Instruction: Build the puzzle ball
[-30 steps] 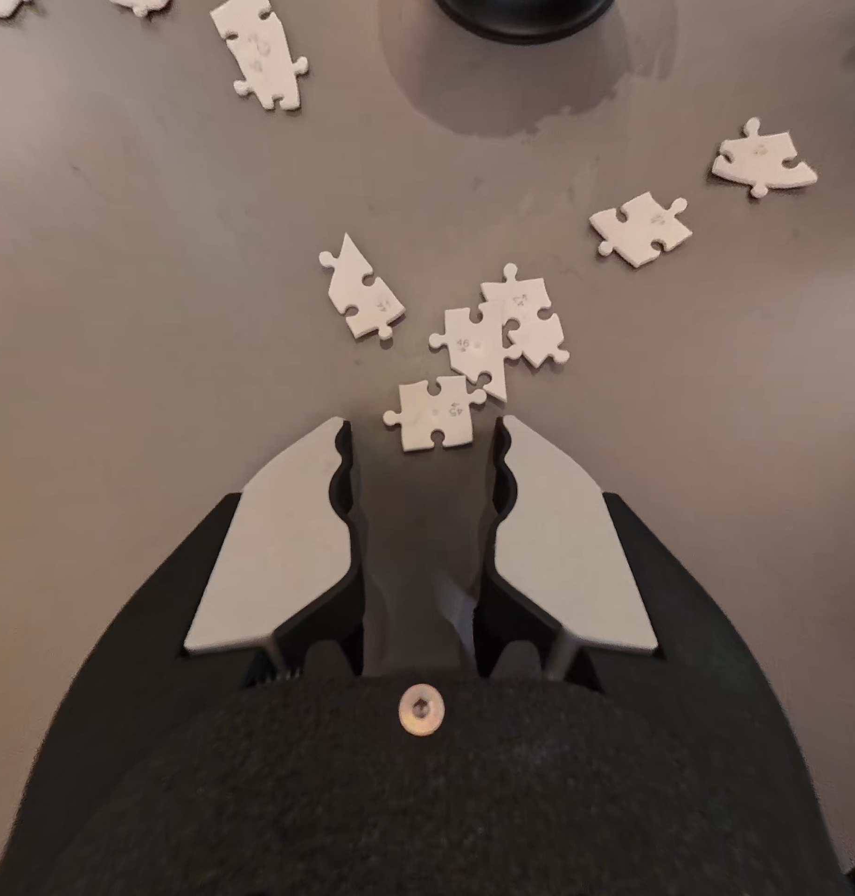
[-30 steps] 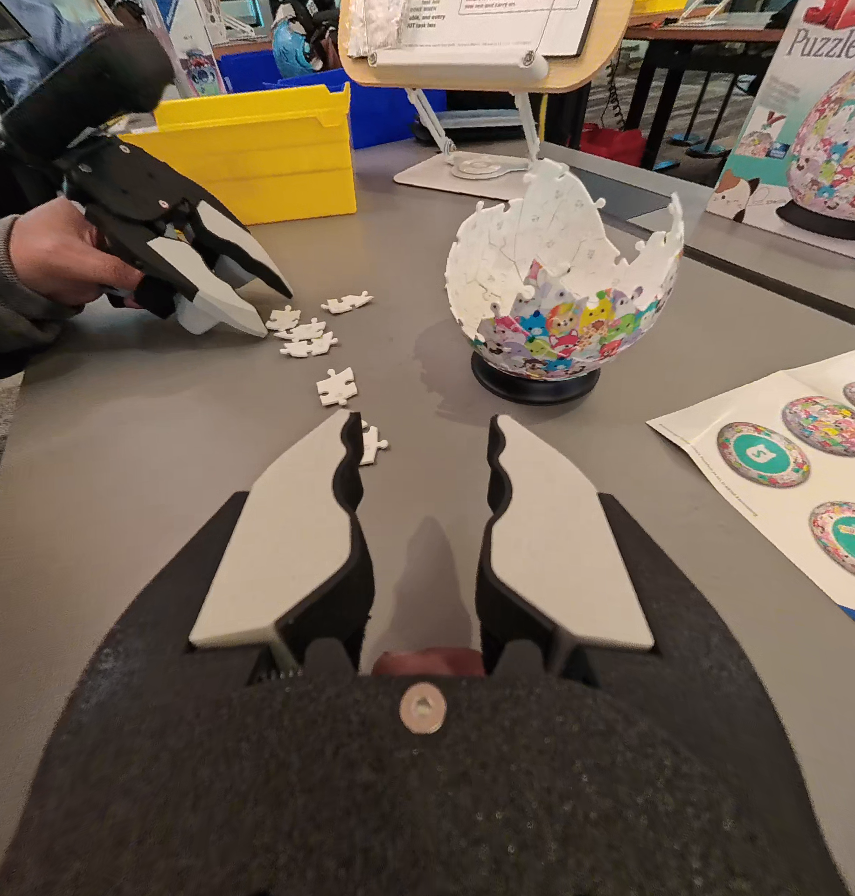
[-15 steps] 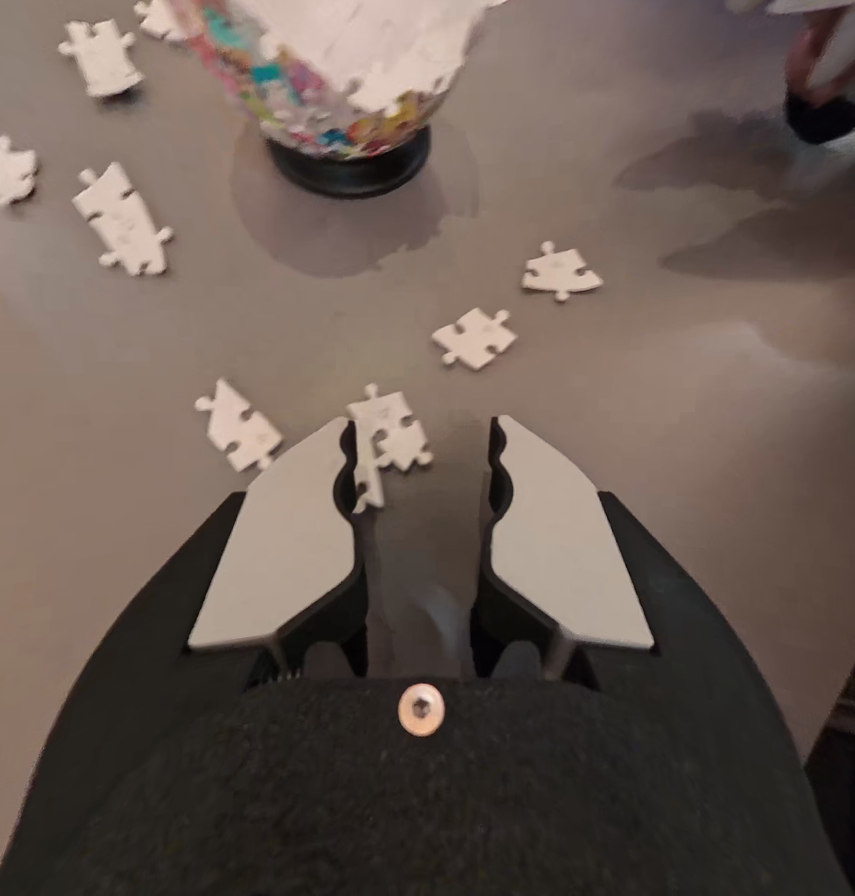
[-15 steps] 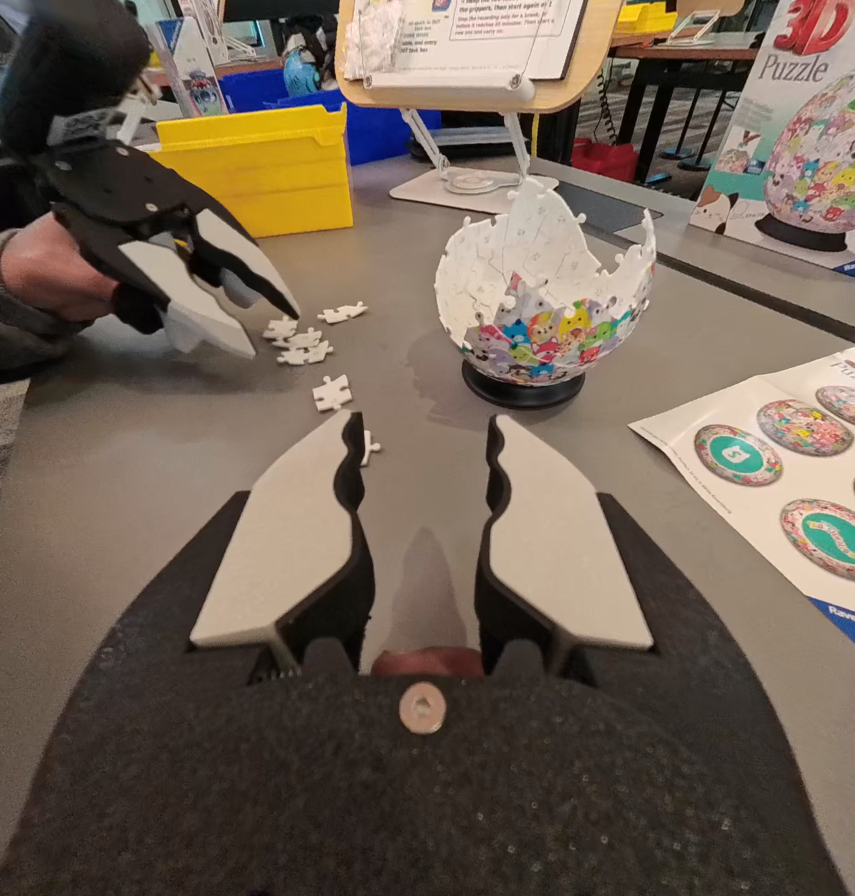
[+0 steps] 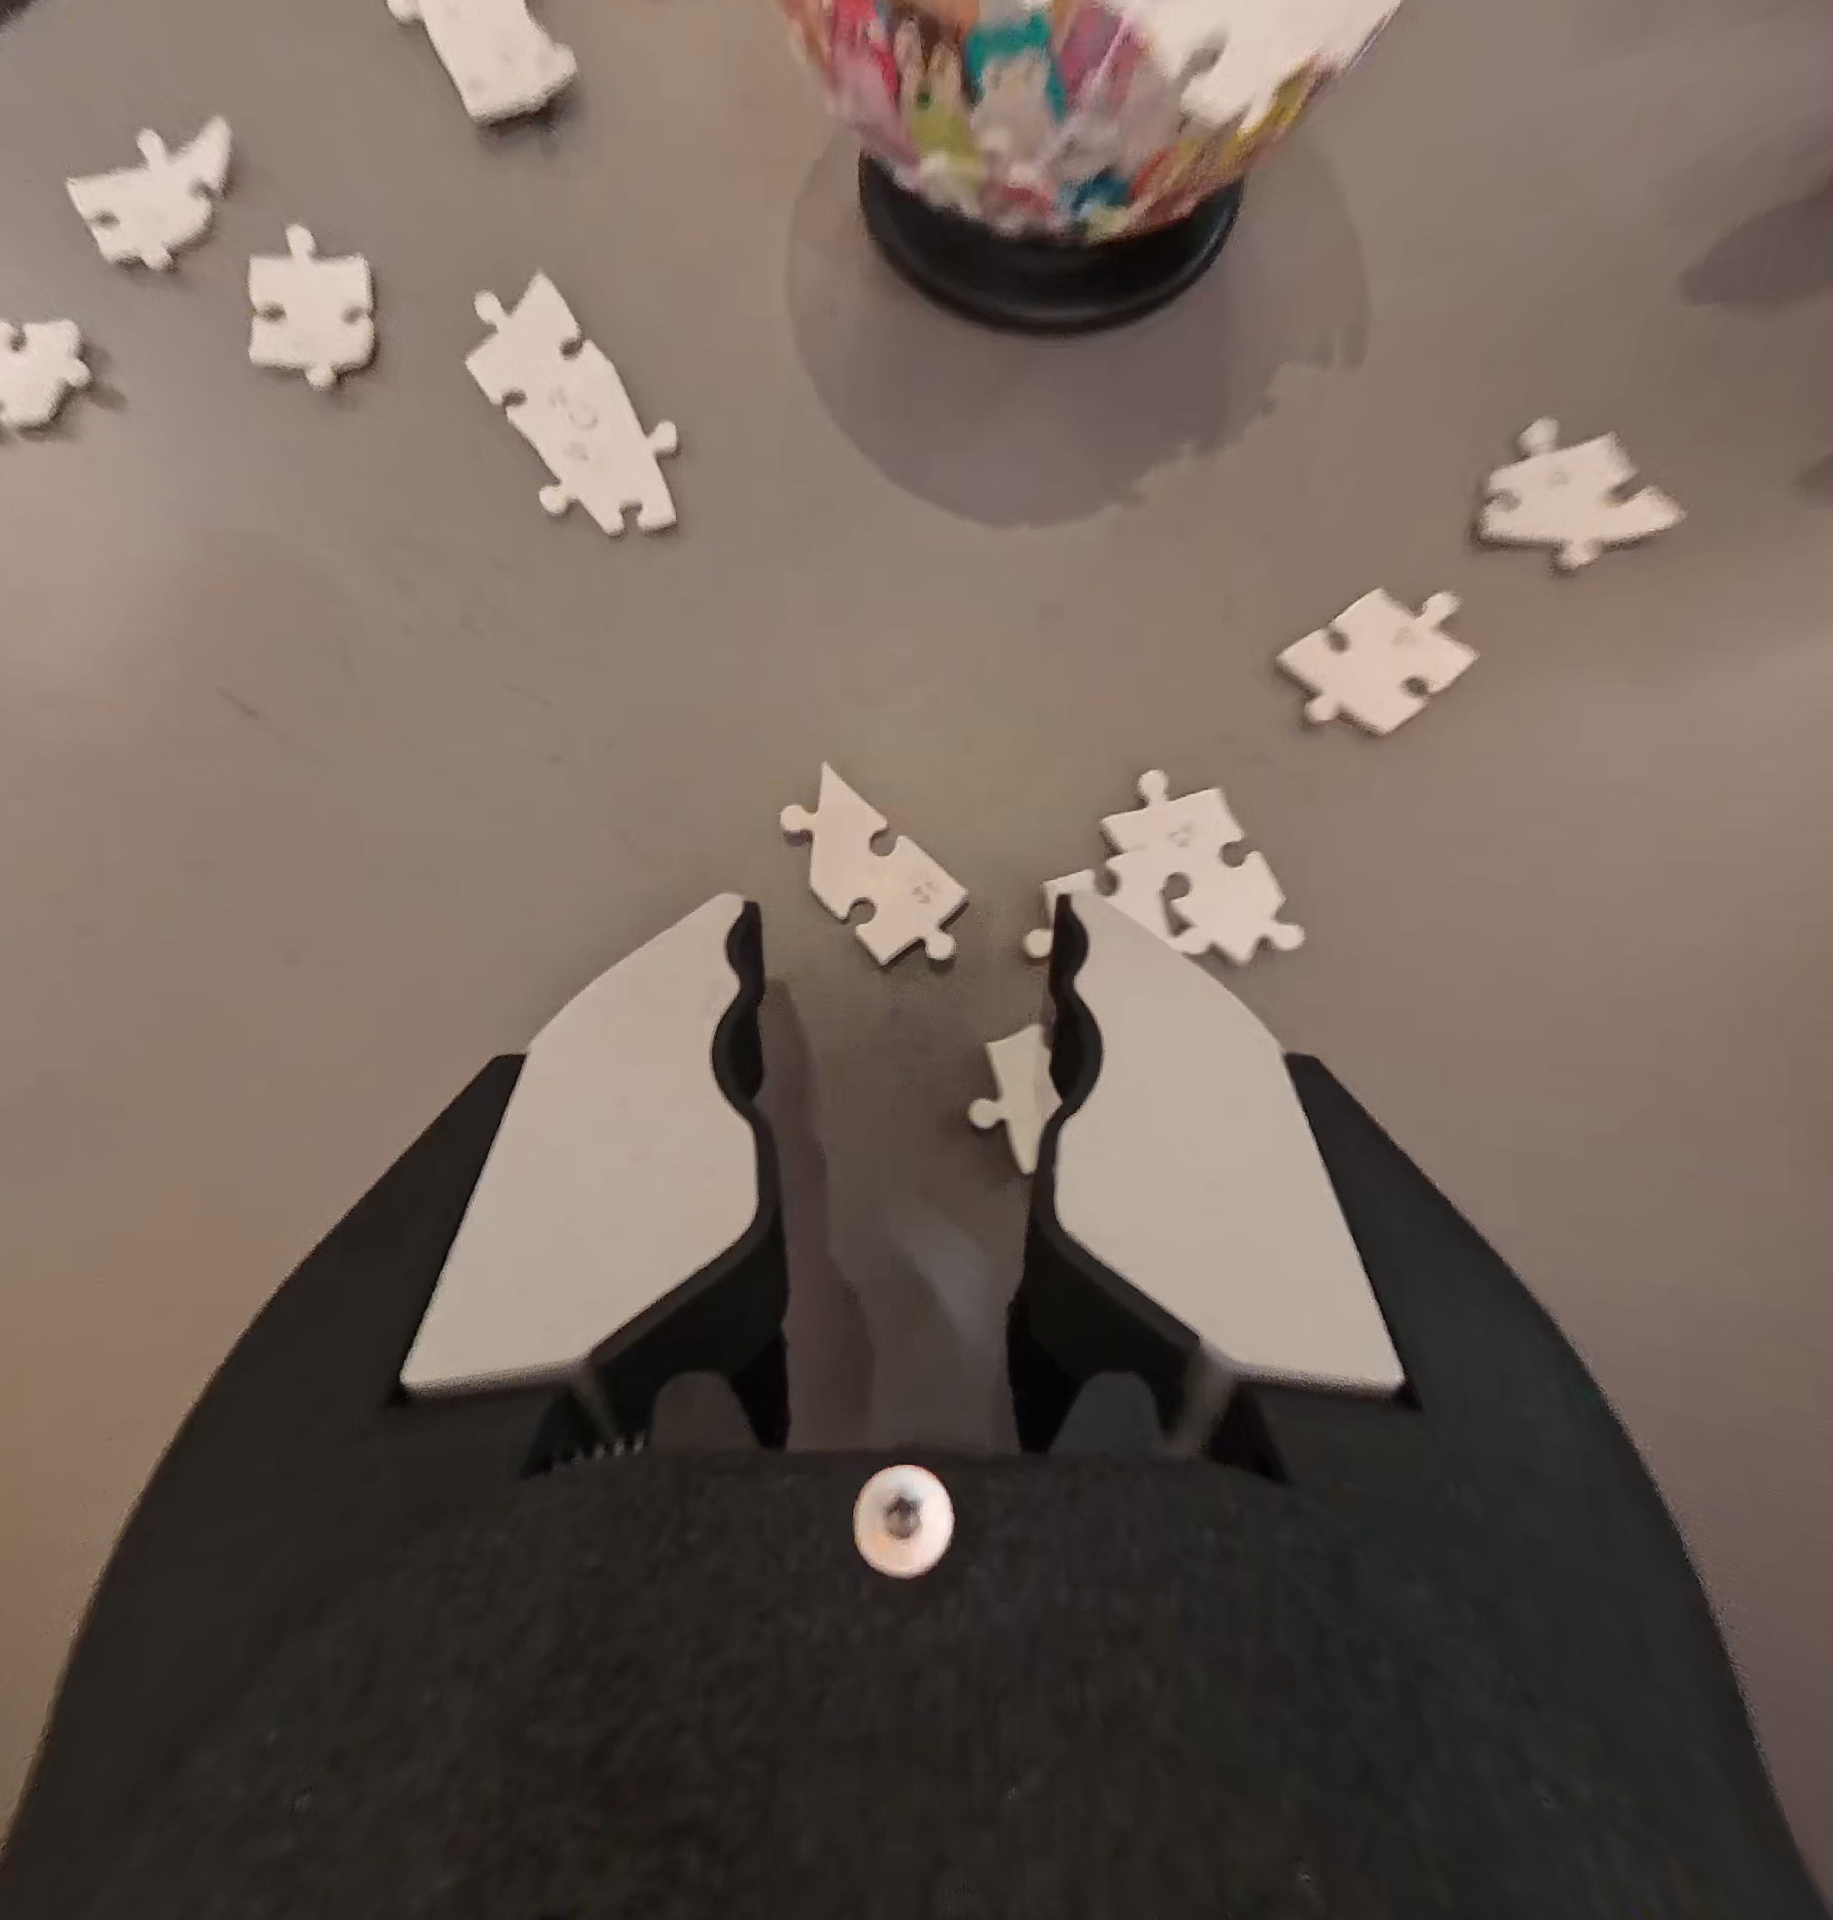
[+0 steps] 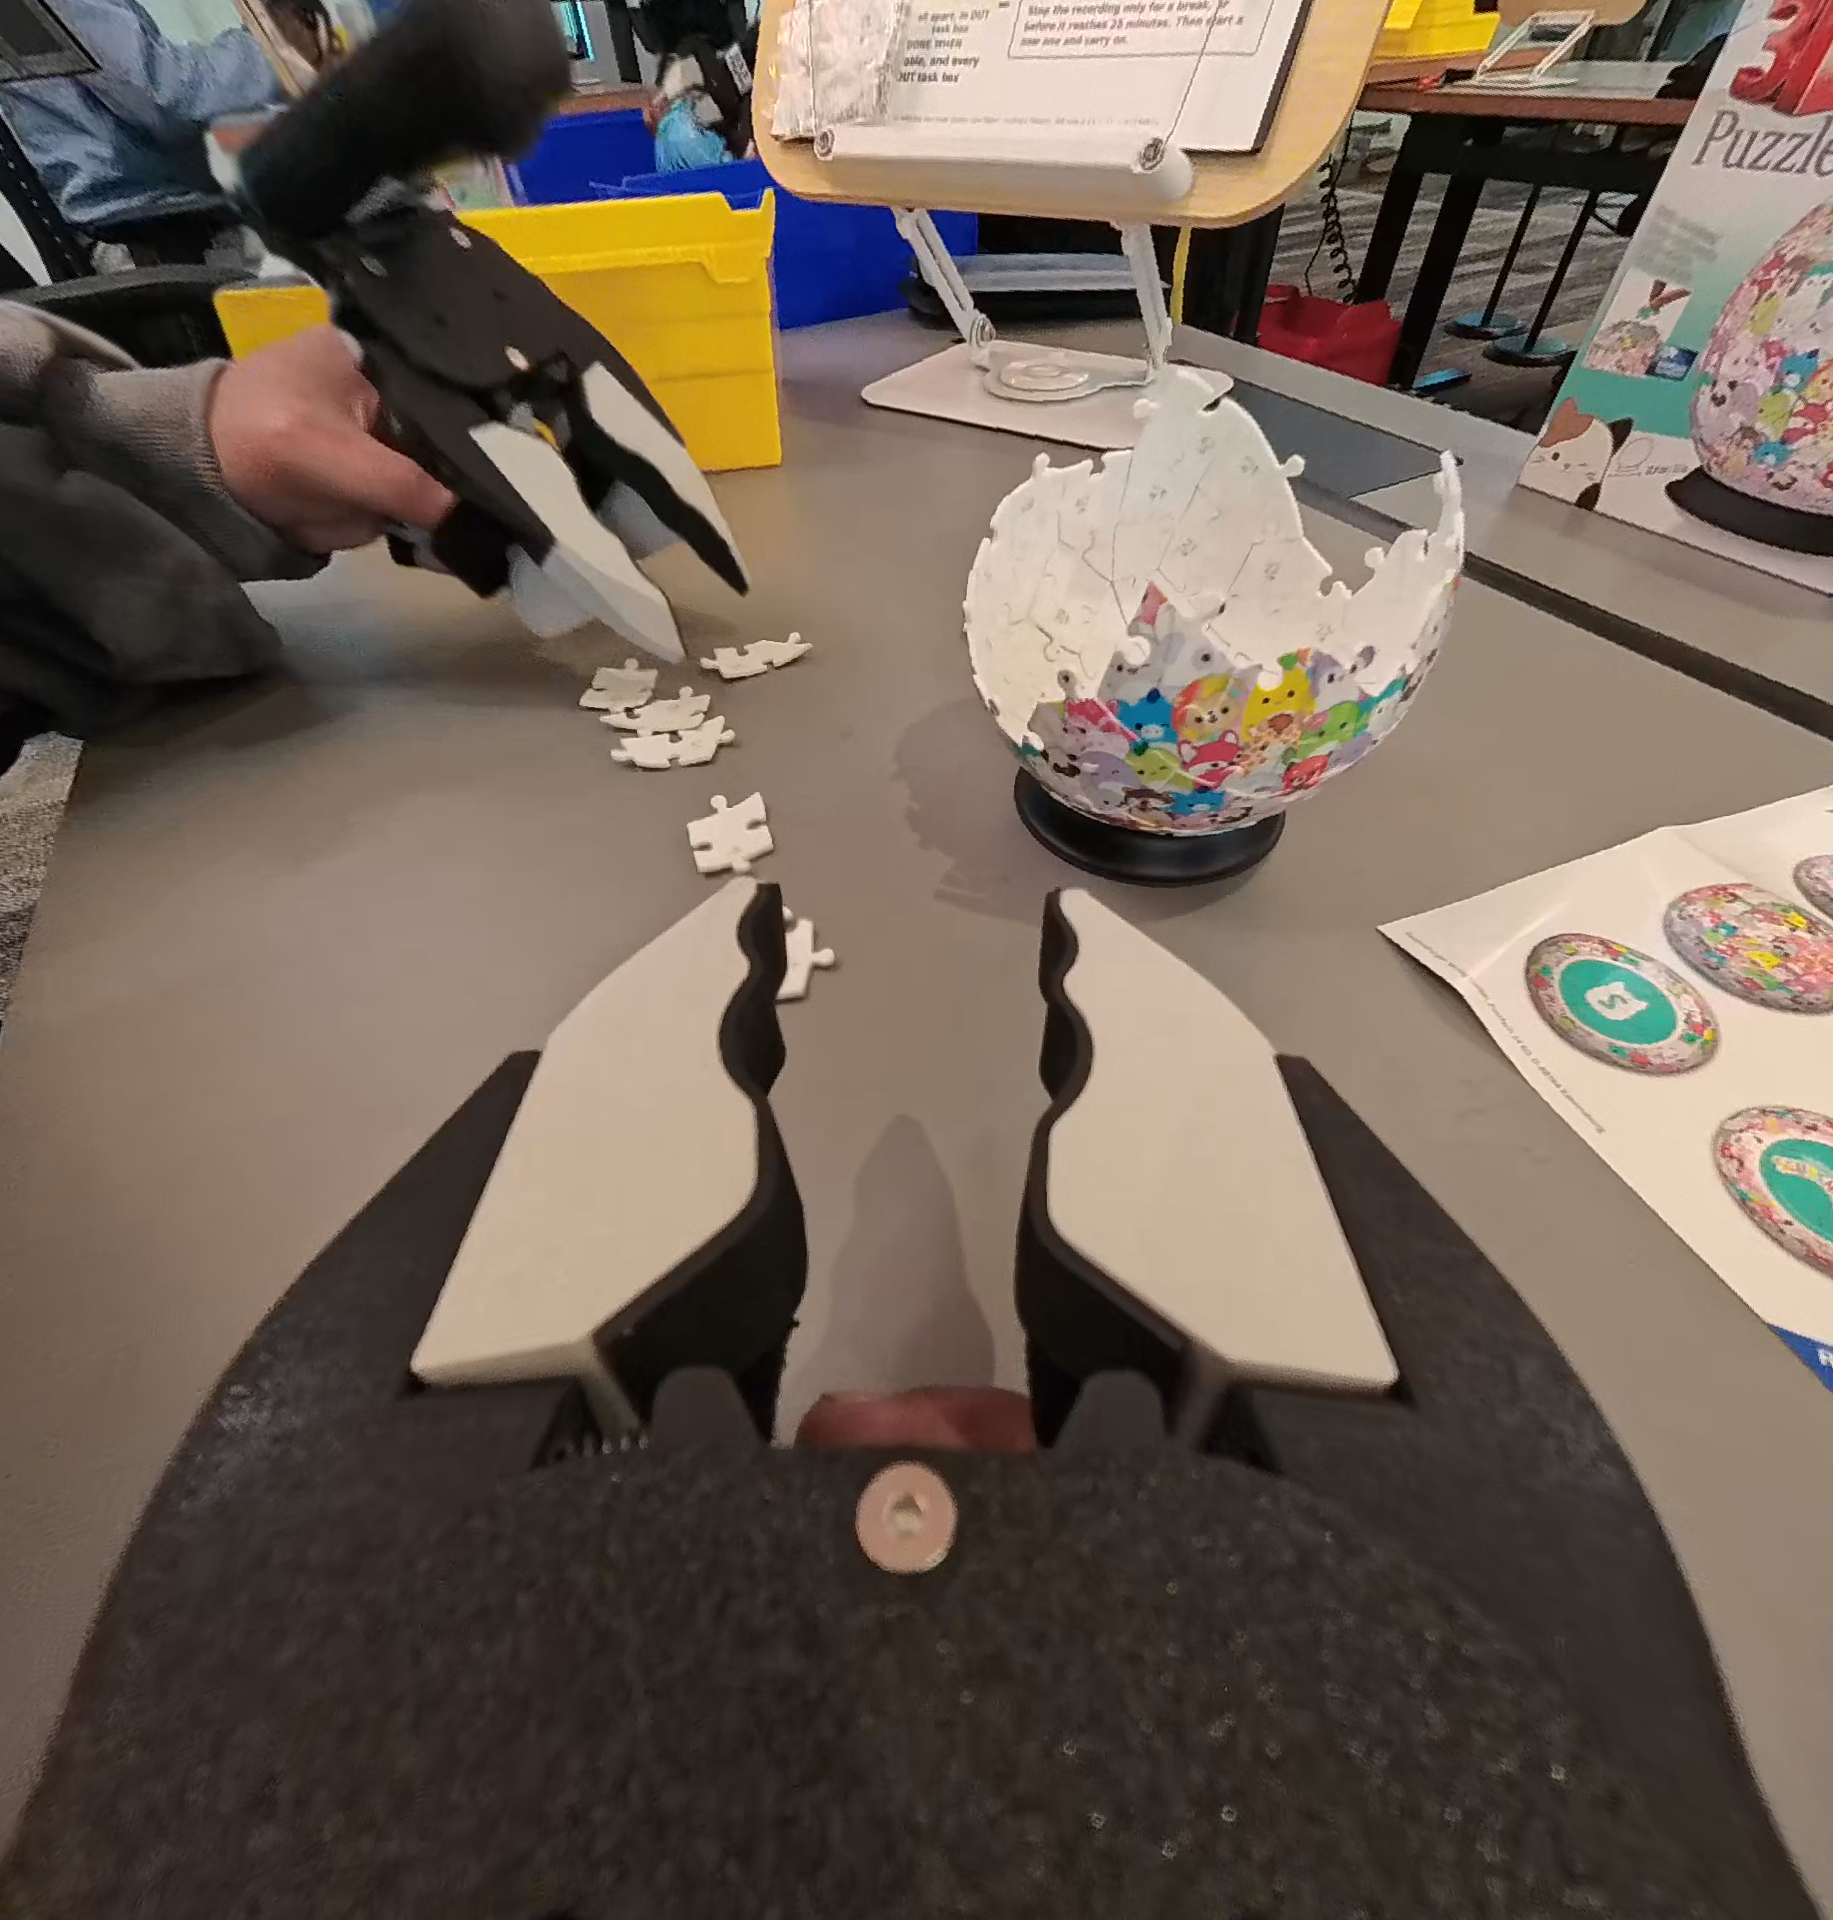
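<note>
While the left gripper (image 5: 901,940) hangs spread and empty just above the loose pieces (image 5: 1187,878), puzzle ball (image 6: 1208,644) well ahead on its stand, right gripper (image 6: 901,920) likewise agape, a careless close risks pinching overlapped pieces together or skidding one away.

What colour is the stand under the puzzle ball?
Black; the stand shows best in the right wrist view, under the ball.

The puzzle ball (image 6: 1213,623) sits on its stand (image 6: 1149,844) on the bench (image 6: 372,935). Loose puzzle pieces (image 6: 663,717) lie to its left. An instruction sheet (image 6: 1670,1029) lies to its right. The puzzle box (image 6: 1743,312) stands behind.
</note>
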Available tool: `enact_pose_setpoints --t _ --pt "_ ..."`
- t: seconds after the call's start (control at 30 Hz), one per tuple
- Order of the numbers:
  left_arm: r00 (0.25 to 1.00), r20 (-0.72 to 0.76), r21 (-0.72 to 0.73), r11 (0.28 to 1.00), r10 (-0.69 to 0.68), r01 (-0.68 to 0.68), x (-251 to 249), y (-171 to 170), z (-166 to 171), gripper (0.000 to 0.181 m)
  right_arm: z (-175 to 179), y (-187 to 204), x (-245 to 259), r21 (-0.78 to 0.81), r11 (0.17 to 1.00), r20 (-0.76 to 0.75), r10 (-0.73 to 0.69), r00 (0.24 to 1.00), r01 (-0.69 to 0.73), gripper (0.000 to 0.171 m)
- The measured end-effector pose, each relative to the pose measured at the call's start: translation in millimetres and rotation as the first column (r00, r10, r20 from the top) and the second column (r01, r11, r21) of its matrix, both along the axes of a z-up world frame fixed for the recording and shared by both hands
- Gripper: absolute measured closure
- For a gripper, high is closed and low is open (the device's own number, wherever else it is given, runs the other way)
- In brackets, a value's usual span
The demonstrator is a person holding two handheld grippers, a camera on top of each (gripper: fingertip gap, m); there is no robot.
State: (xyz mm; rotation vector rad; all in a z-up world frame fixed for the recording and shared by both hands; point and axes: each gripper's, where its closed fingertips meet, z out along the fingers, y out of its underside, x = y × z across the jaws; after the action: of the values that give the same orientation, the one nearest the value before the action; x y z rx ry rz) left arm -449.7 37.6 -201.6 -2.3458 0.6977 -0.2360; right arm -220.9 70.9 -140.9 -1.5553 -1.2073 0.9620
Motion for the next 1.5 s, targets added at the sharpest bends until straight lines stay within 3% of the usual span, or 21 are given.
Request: enact_pose_setpoints --t 0.17,0.27,0.4,0.53,0.7,0.83,0.93,1.13,1.5 --pt "0.999 -0.035 -0.057 0.998 -0.011 0.009 4 3 -18 0.138 -4 -1 -2 0.009 1.0 0.019 0.009 1.0 -0.009 0.125" --pt "0.998 -0.055 -0.06 0.998 -0.011 0.008 1 4 -18 0.165 -4 -5 -4 0.001 1.0 0.016 0.023 1.0 -0.023 0.125" --pt "0.996 -0.086 -0.065 0.998 -0.022 0.016 0 3 -17 0.166 -7 -9 -6 0.021 0.999 0.04 0.037 0.998 -0.038 0.125" --pt "0.981 -0.164 0.039 0.993 -0.1 0.108 15 -3 4 0.166 -1 -18 -10 0.019 0.997 0.031 0.08 0.996 -0.081 0.132" --pt "0.942 -0.191 0.153 0.939 -0.276 0.307 81 -33 55 0.166 20 -51 -24 -0.129 0.964 -0.048 0.228 0.973 -0.232 0.134" --pt "0.871 -0.266 0.199 0.861 -0.413 0.469 138 -60 75 0.166 30 -71 -30 -0.24 0.909 -0.125 0.318 0.94 -0.34 0.133" --pt "0.811 -0.347 0.206 0.805 -0.471 0.556 165 -74 78 0.166 29 -80 -27 -0.308 0.856 -0.14 0.391 0.909 -0.416 0.14" --pt "0.705 -0.55 0.205 0.745 -0.448 0.635 180 -80 70 0.166 31 -91 -19 -0.411 0.754 -0.208 0.47 0.858 -0.513 0.146" --pt "0.681 -0.574 0.224 0.712 -0.456 0.665 184 -86 66 0.166 16 -108 -14 -0.379 0.751 -0.09 0.552 0.829 -0.541 0.151"
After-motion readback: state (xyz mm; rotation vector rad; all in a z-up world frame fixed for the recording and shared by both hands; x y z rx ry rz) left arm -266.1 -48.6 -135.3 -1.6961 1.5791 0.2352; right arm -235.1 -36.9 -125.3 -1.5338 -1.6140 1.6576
